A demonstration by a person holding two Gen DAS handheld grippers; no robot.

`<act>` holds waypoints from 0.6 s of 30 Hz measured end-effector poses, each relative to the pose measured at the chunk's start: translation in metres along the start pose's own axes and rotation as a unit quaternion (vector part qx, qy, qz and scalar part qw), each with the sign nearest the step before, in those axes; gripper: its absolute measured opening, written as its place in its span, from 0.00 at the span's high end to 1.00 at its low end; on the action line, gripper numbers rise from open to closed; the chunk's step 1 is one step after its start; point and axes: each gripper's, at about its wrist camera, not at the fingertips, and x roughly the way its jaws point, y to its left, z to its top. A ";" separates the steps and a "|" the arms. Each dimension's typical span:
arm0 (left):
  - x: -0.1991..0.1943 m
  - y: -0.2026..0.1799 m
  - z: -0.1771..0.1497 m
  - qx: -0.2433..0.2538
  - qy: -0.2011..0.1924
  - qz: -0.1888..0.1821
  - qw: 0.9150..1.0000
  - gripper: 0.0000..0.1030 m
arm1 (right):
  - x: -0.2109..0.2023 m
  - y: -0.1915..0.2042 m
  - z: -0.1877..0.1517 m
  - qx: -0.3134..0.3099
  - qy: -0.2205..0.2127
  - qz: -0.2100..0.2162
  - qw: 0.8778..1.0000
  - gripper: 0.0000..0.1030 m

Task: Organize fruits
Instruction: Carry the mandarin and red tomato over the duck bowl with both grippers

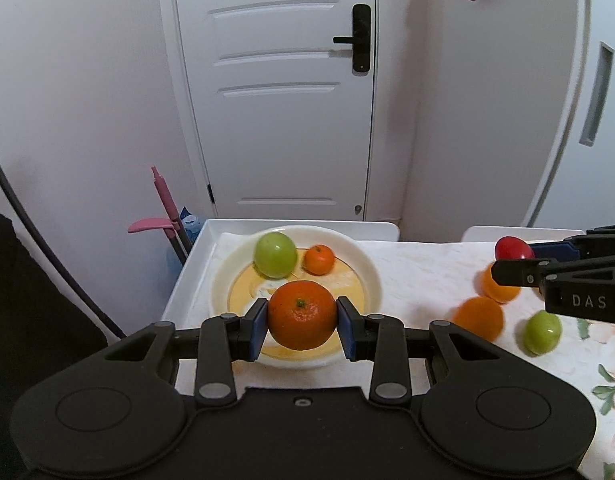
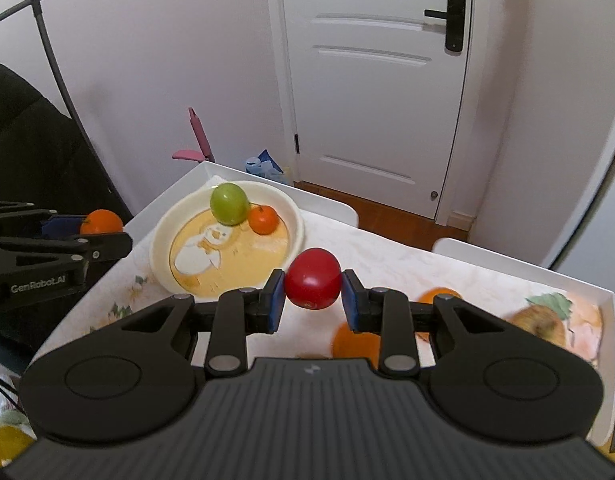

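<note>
Partway through, by the look of it. Already on the cream plate (image 1: 367, 276), at the far left corner of the white tray (image 1: 187, 272): a green apple (image 1: 275, 255) and a small orange (image 1: 319, 259), side by side and seemingly touching in the right wrist view.

Carried at this moment: a large orange (image 1: 301, 315), clamped between the blue pads of the left gripper (image 1: 301, 326) and held above the near part of the plate, clear of it. Likewise a red apple (image 2: 313, 279), clamped in the right gripper (image 2: 313, 298) over the cloth just right of the plate, not yet above it.

Left to gather from the flowered cloth (image 1: 419, 276), to the right of the plate: two loose oranges (image 1: 479, 316), one nearer and one farther, and a second green apple (image 1: 542, 333) at the near right. Also a blurred brownish-yellow shape (image 2: 541, 326) at the right end of the tray, too smeared to call fruit or print. So, judged roughly: two pieces placed, two in transit, at least three waiting.

Readable writing: "DAS" (image 1: 588, 301) in pale letters on the side of the right gripper, as seen from the left wrist; "GenRobot.AI" (image 2: 38, 279) on the side of the left gripper, as seen from the right wrist. On the plate, a cartoon duck picture, no words legible. None elsewhere.
</note>
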 end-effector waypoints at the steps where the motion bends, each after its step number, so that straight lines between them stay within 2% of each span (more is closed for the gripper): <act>1: 0.005 0.006 0.002 0.000 0.002 -0.002 1.000 0.61 | 0.005 0.004 0.003 0.001 0.001 -0.002 1.000 0.57; 10: 0.069 0.049 0.019 0.019 0.027 -0.030 0.999 0.61 | 0.060 0.032 0.023 0.020 0.019 -0.026 0.999 0.57; 18: 0.131 0.068 0.024 0.043 0.053 -0.033 0.997 0.61 | 0.107 0.043 0.028 0.031 0.051 -0.040 0.997 0.56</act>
